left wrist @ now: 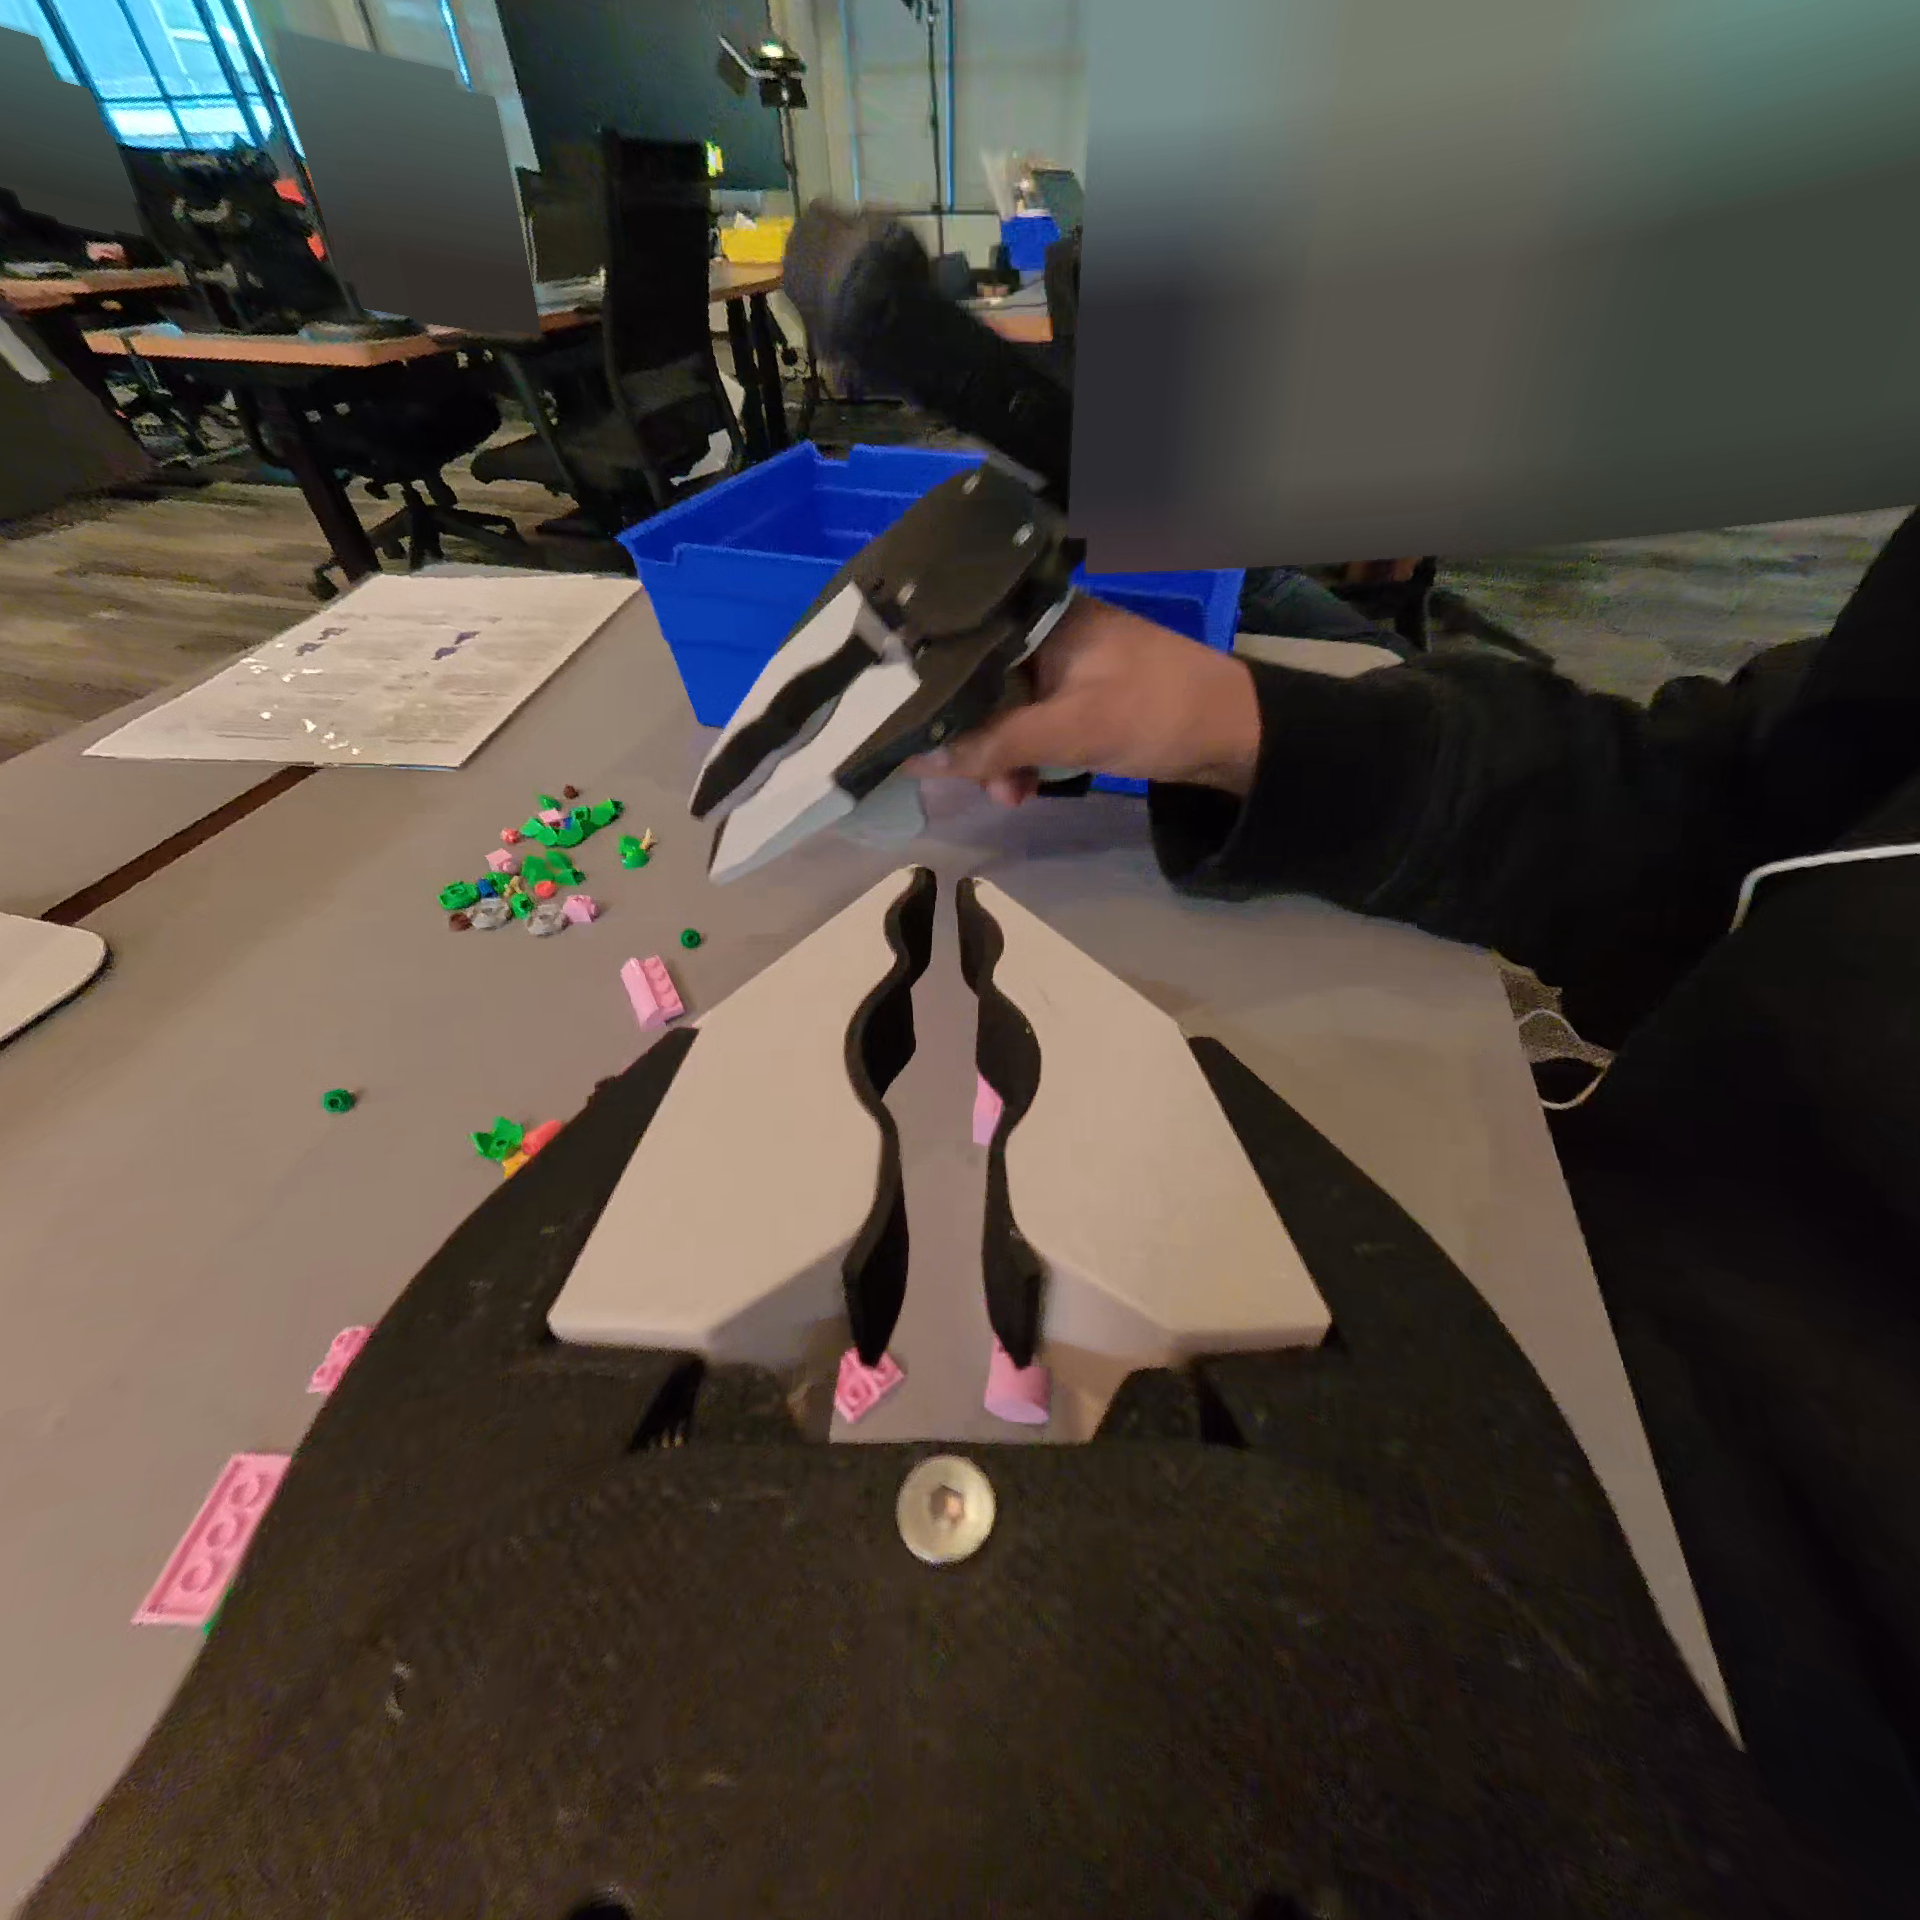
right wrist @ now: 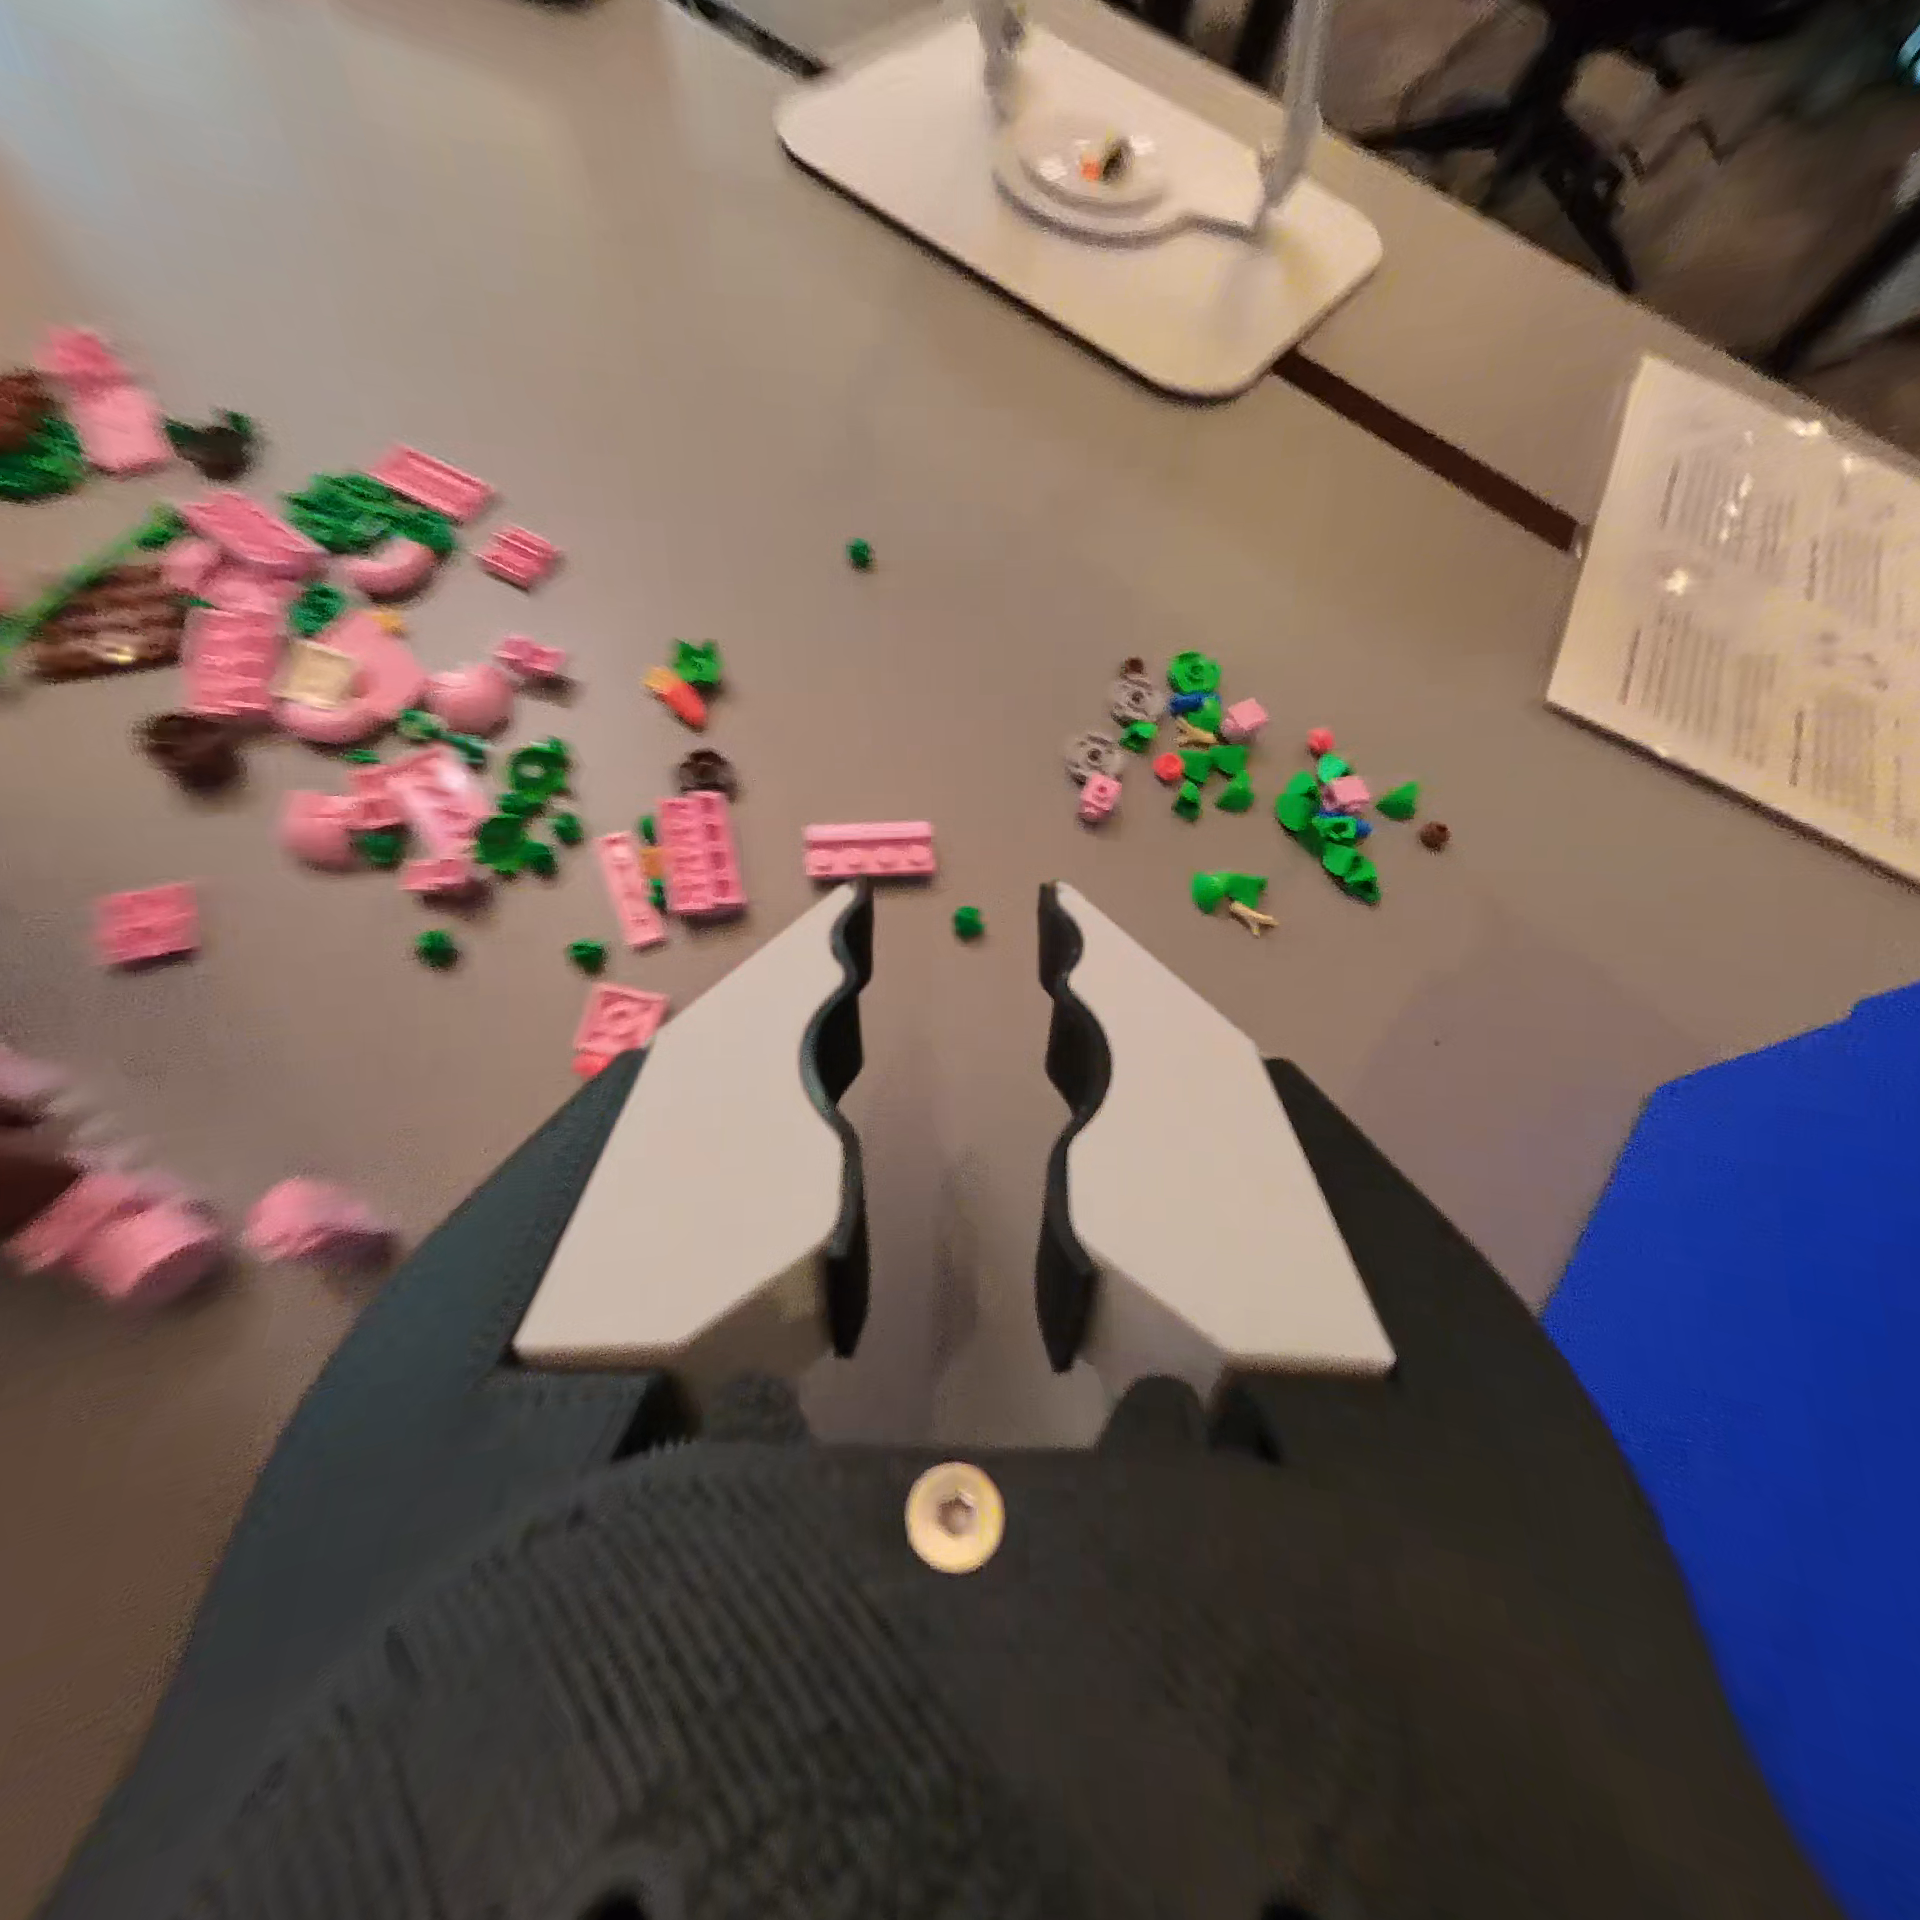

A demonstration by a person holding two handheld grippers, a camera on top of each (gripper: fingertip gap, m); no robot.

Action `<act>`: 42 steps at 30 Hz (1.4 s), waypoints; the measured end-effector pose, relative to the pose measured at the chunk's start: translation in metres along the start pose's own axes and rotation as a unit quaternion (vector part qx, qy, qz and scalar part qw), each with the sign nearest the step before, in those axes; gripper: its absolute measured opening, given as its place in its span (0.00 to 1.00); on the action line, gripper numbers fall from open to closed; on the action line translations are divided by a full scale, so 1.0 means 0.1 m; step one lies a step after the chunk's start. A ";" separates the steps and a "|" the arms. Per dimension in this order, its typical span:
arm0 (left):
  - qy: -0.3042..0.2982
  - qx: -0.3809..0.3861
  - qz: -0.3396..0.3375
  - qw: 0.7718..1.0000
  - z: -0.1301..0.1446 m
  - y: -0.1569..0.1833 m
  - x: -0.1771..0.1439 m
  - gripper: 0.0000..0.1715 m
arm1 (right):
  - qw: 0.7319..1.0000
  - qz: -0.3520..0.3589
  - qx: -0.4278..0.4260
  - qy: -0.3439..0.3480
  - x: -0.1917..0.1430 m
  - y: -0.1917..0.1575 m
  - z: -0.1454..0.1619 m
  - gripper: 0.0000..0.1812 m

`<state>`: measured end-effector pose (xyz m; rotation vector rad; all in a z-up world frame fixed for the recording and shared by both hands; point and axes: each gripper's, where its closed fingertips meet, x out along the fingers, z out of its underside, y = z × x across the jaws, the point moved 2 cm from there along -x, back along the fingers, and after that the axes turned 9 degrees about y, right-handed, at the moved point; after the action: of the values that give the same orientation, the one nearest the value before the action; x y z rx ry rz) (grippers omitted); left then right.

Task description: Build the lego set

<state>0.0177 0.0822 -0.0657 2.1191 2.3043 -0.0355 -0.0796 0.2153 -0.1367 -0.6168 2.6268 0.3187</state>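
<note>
You are at the piece-picking step, Lego pieces (right wrist: 436, 727) loose over the grey table (right wrist: 935, 416) from nine to two o'clock; your right gripper (right wrist: 954, 902), jaws parted and empty, needs lowering onto one, while only the left view shows the left gripper (left wrist: 945, 883), nearly closed, empty.

Grey table (right wrist: 935, 436) under scattered lego pieces (right wrist: 343, 665)

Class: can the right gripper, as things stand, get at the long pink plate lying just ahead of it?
Probably yes. The right gripper hangs above the table with its jaws apart, and the long pink plate lies flat just past its left fingertip, with nothing stacked on it or blocking it.
</note>
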 end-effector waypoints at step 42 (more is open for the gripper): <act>0.091 -0.366 0.103 0.921 0.21 -0.49 -0.17 0.12 | 0.876 -0.099 -0.398 0.256 -0.25 -1.43 -0.70 0.03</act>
<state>-0.0298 0.0603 -0.0855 1.9644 1.7253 0.9041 -0.0168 0.0779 -0.0809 -1.3802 2.8010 1.3724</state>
